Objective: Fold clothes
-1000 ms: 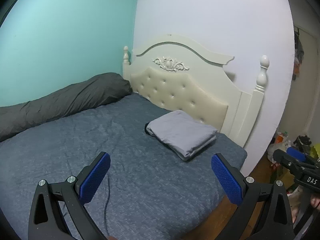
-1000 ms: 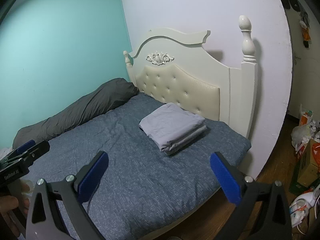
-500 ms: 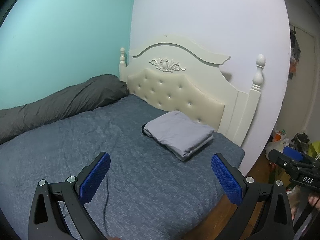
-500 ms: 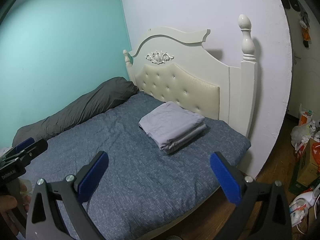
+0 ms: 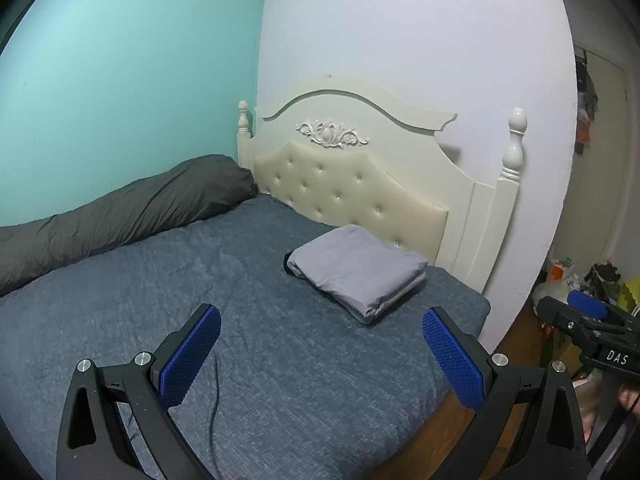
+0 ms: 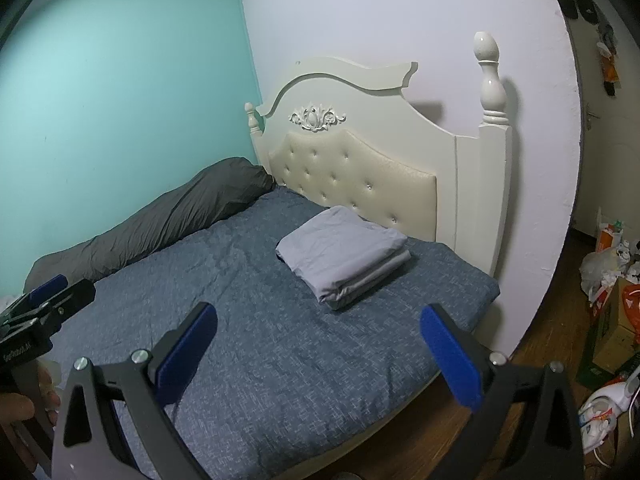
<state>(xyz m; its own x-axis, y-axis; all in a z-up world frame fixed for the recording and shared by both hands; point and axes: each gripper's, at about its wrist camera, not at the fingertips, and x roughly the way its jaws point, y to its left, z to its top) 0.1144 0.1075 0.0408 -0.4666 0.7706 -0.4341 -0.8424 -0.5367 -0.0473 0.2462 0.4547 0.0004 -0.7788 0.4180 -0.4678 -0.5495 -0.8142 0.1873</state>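
A folded light grey garment (image 5: 358, 270) lies on the blue-grey bed (image 5: 160, 300) close to the cream headboard; it also shows in the right wrist view (image 6: 344, 254). My left gripper (image 5: 320, 346) is open and empty, held above the near part of the bed, well short of the garment. My right gripper (image 6: 318, 344) is open and empty too, above the bed's near edge. Each gripper shows at the edge of the other's view: the right gripper (image 5: 588, 320), the left gripper (image 6: 44, 300).
A dark grey duvet roll (image 5: 120, 212) lies along the teal wall. A cream headboard (image 5: 360, 184) with posts stands behind the bed. A thin dark cord (image 5: 216, 396) lies on the bed. Bags and boxes (image 6: 612, 280) clutter the wooden floor at right.
Both grippers have drawn back and up from the bed, so the folded garment looks smaller and farther. The jaws stayed open.
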